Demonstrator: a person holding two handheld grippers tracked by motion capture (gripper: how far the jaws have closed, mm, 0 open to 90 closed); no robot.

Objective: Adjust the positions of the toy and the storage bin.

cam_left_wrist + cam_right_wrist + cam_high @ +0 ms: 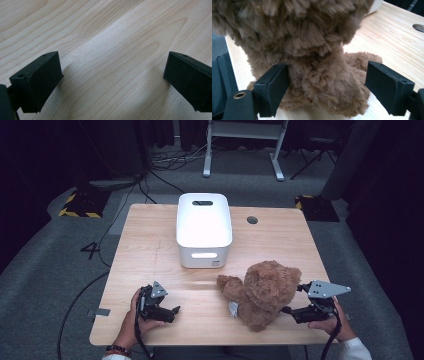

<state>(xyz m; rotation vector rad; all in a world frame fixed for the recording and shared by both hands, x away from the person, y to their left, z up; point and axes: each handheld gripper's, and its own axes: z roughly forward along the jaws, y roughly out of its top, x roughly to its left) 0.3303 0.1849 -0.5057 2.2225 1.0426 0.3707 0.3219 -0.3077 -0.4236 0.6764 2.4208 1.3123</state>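
Observation:
A brown plush teddy bear [262,292] sits on the wooden table [150,250] at the front right, a small white tag at its lower left. My right gripper [294,299] is against the bear's right side. In the right gripper view that gripper [327,85] is open with the bear's furry body [319,62] between the jaws; the left jaw touches the fur and the right jaw stands apart from it. My left gripper [174,314] rests low at the front left, open over bare wood [112,50] with nothing between its jaws.
A white lidded bin [204,227] with a handle slot stands at the middle back of the table. A round cable hole [252,220] lies to its right. Grey carpet, cables and a desk frame [245,150] are beyond the table.

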